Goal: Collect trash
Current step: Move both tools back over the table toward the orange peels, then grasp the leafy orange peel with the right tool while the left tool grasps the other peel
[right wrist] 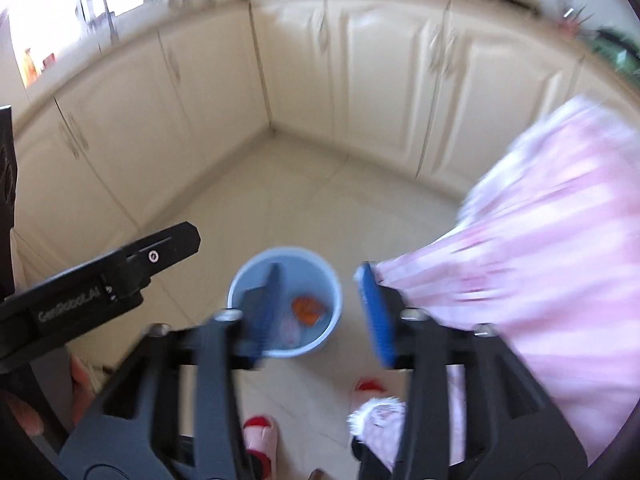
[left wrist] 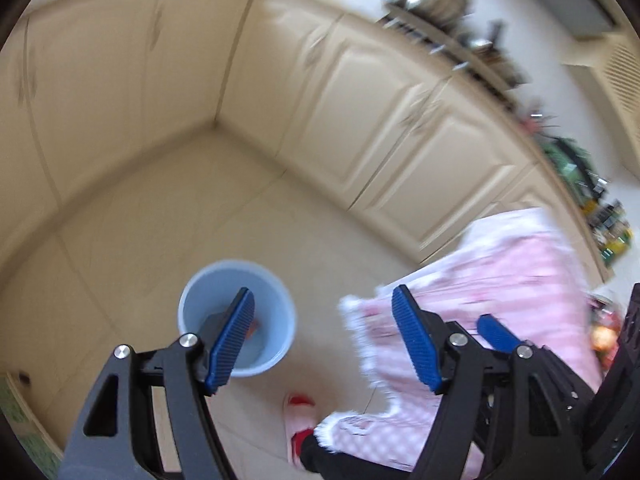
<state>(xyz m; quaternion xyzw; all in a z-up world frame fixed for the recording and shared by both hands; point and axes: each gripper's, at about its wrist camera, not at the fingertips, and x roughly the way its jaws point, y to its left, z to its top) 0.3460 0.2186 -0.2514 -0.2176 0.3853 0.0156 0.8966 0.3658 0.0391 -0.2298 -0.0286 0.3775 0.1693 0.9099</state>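
Both pictures are blurry, and the left gripper (left wrist: 322,338) and right gripper (right wrist: 320,312) each hide part of the blue bucket (right wrist: 335,300) on the floor (right wrist: 280,200). Both sets of jaws are spread wide and hold nothing. Inside the bucket lies orange trash (right wrist: 307,309) beside a pale, fuzzy scrap.

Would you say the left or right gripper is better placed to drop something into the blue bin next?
Probably the right gripper: open and empty, with the blue bin almost centred between its fingers. The left gripper, also open, frames it off to one side.
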